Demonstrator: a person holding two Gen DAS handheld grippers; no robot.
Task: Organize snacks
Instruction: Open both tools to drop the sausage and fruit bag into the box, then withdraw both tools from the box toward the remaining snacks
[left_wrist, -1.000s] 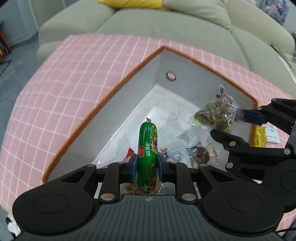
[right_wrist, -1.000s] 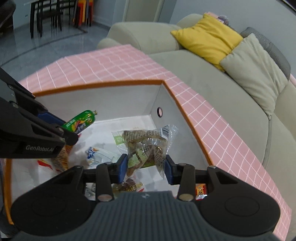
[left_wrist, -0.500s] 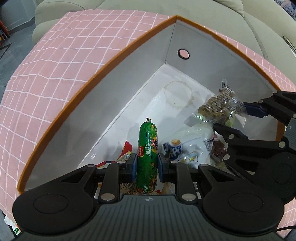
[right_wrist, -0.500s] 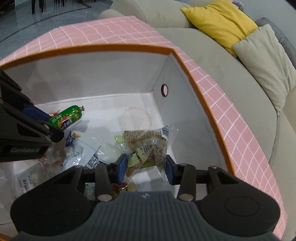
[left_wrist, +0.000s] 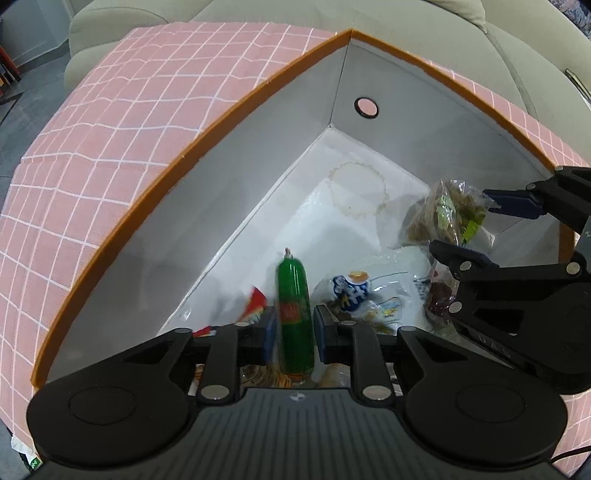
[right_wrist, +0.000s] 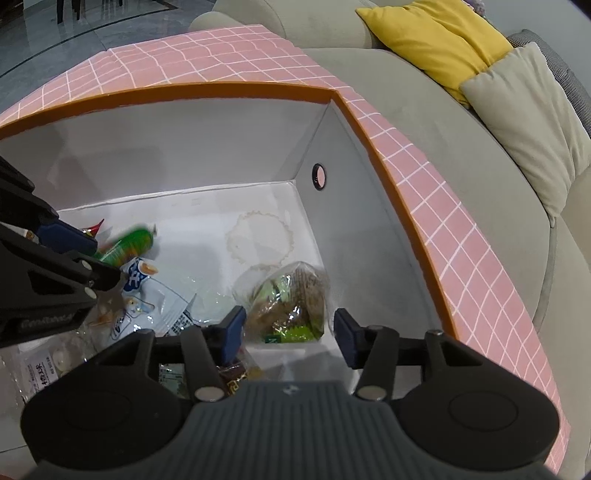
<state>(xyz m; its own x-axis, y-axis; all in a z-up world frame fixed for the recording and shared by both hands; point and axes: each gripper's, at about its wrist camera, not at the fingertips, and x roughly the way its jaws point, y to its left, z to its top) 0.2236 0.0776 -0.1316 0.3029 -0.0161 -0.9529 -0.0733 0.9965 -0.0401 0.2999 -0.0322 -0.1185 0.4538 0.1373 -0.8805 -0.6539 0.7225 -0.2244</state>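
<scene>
While our left gripper (left_wrist: 294, 325) clamps the green sausage (left_wrist: 294, 306), our right gripper (right_wrist: 289, 334) is opening around the biscuit packet (right_wrist: 291, 301), lying at five o'clock in the box (right_wrist: 258, 88).

Green sausage (left_wrist: 294, 314) between fingers (left_wrist: 269, 330)

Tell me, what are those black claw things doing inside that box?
A person is putting snacks away in the box with a claw in each hand. The left gripper holds a green sausage just above the snacks already lying inside. The right gripper is opening its jaws, and its clear bag of brown snacks sits loose between them, down by the box's corner.
</scene>
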